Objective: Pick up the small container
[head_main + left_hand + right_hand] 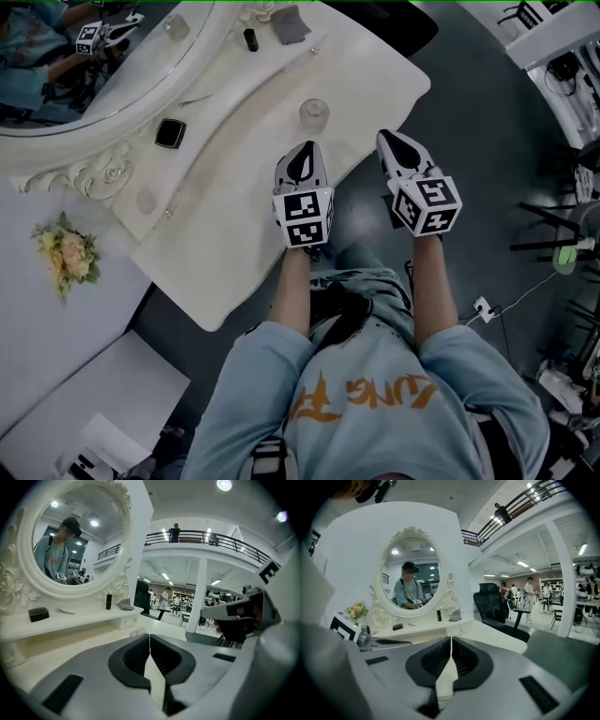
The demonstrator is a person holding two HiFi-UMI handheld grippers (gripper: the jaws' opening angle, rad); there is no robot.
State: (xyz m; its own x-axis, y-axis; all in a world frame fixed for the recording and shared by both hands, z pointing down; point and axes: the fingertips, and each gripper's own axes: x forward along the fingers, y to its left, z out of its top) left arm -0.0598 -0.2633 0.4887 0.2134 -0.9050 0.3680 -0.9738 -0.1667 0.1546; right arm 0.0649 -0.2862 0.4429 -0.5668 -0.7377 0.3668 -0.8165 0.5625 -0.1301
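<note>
The small container, a clear round jar, stands on the white vanity table near its right edge. My left gripper hovers over the table just short of the jar, jaws shut with nothing between them. In the left gripper view the jar shows just past the closed tips of the left gripper. My right gripper hangs beyond the table's edge, to the right of the jar, also shut and empty. In the right gripper view the right gripper points toward the mirror, with the jar far left.
An oval mirror in a carved white frame backs the table. On its raised shelf lie a black square box, a black tube and a grey cloth. Flowers sit at the left. A black office chair stands beyond the table.
</note>
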